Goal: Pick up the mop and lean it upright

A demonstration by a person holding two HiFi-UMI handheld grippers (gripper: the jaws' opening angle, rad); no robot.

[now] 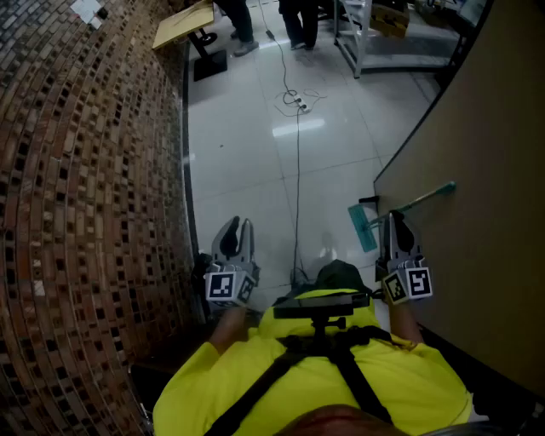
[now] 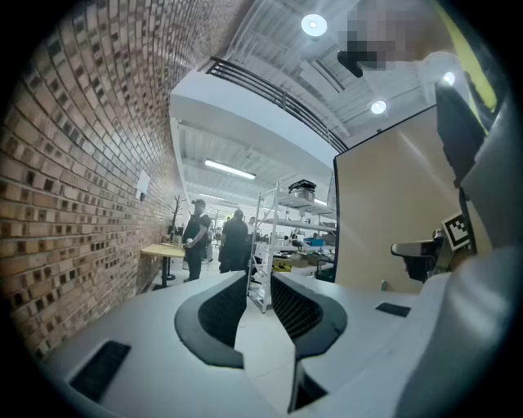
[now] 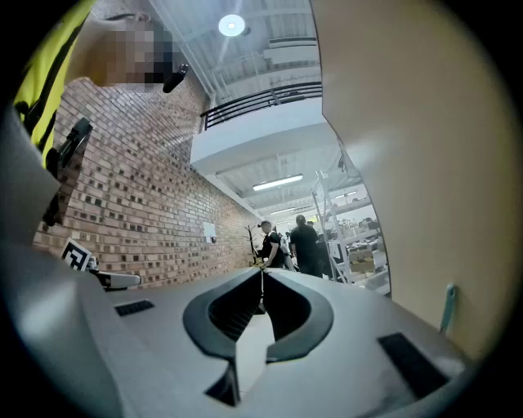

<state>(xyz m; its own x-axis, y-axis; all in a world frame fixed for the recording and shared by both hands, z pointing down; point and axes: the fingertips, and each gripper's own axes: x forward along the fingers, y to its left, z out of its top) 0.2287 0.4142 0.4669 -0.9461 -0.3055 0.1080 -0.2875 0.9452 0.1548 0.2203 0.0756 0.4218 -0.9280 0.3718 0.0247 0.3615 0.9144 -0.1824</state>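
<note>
The mop stands against the tan partition (image 1: pixel 485 255) at the right in the head view. Its teal head (image 1: pixel 362 227) is near the floor and its thin handle (image 1: pixel 426 197) slants up along the board. My right gripper (image 1: pixel 396 220) is just beside the mop head, shut, with nothing between its jaws (image 3: pixel 261 273). A teal piece of the mop (image 3: pixel 448 306) shows at the right edge of the right gripper view, apart from the jaws. My left gripper (image 1: pixel 237 226) is held out at the left, away from the mop. It is open by a narrow gap (image 2: pixel 260 277) and empty.
A curved brick wall (image 1: pixel 85 170) runs along the left. A cable (image 1: pixel 297 162) crosses the white tiled floor to a power strip (image 1: pixel 296 102). At the far end stand people (image 1: pixel 298 25), a wooden table (image 1: pixel 183 24) and a metal rack (image 1: pixel 366 34).
</note>
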